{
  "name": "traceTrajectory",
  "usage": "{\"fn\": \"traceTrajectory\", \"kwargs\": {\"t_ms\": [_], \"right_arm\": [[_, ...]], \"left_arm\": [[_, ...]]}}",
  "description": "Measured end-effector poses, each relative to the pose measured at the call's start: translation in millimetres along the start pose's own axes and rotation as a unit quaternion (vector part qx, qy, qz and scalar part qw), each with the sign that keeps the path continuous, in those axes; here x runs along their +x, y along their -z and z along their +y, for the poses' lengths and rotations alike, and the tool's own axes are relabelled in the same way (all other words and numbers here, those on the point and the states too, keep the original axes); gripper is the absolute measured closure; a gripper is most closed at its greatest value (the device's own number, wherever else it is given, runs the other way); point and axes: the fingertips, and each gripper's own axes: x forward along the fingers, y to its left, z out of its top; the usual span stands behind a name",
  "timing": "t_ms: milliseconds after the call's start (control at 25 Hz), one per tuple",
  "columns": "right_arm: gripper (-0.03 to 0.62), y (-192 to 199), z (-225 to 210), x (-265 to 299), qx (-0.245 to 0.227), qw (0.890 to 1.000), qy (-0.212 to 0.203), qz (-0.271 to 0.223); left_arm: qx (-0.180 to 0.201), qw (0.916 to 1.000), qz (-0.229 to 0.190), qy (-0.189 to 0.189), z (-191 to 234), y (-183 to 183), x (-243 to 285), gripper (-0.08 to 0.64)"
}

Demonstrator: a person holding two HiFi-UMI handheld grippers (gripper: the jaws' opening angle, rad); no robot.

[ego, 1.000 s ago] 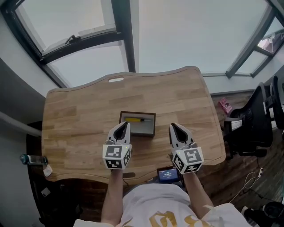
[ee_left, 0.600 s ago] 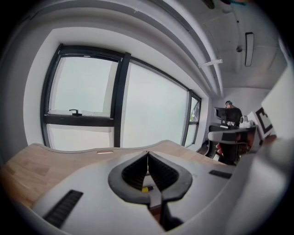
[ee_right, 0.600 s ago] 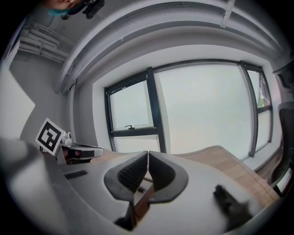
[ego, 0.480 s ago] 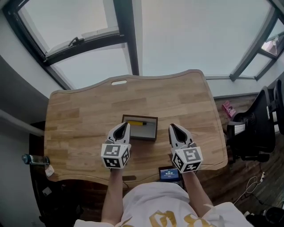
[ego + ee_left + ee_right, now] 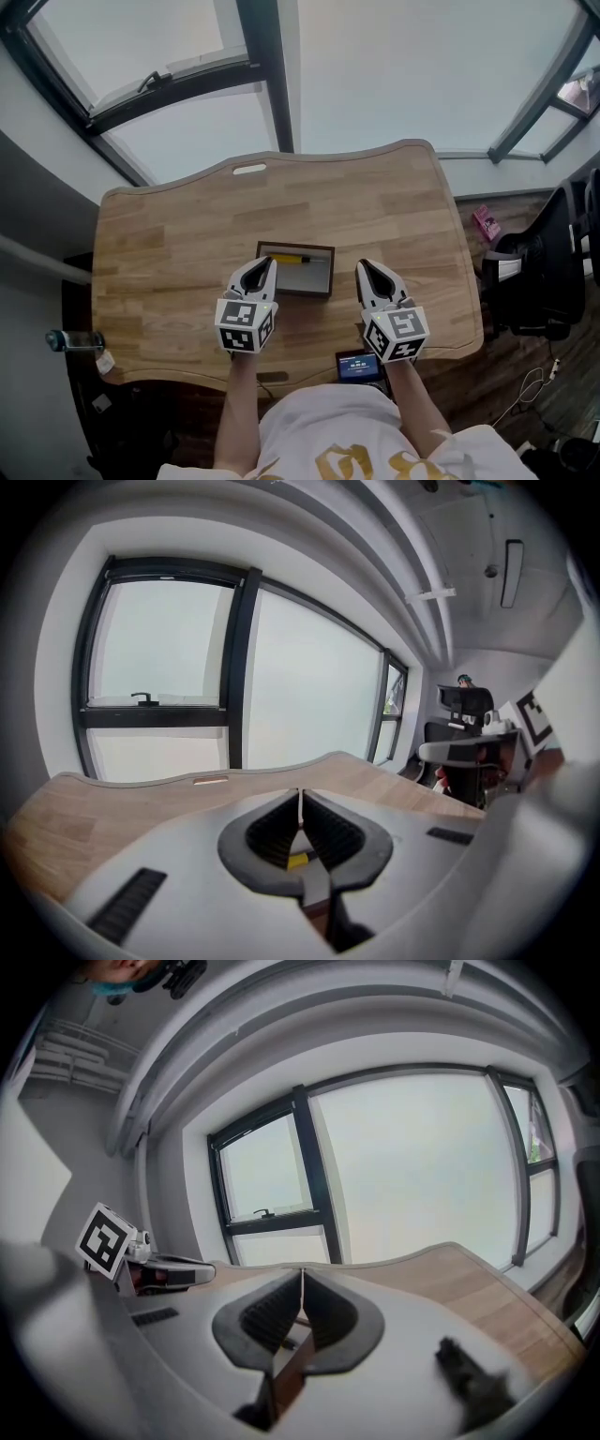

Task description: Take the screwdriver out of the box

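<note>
Above the tabletop near the box, my L+R jaws are shut, empty; w/o opening, they'd shove it & miss the screwdriver.

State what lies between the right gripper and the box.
Nothing but a bare strip of desk separates the right gripper from the box, as the head view shows.

The wooden counter is stretching out beneath and ahead of the jaws. A large window is rising beyond them. A black chair is standing well off to their right, and a small lit screen is glowing just behind them.
</note>
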Motion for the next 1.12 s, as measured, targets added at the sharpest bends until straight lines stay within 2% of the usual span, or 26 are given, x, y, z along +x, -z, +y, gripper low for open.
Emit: {"fn": "traceTrajectory", "kwargs": {"t_ms": [280,520,800,1120], "right_arm": [[0.56,15,-9,9,0.008,1.0,0.004,0.02],[0.56,28,-17,18,0.017,0.999,0.006,0.037],[0.56,44,-26,33,0.026,0.998,0.006,0.06],[0.56,57,-33,55,0.029,0.996,-0.002,0.082]], "left_arm": [[0.03,0.9973,0.057,0.034,-4,20,24,0.545],[0.067,0.9882,0.121,0.065,-7,46,47,0.545],[0.133,0.9653,0.202,0.098,-11,80,67,0.545],[0.2,0.9362,0.262,0.123,-12,101,89,0.543]]}}
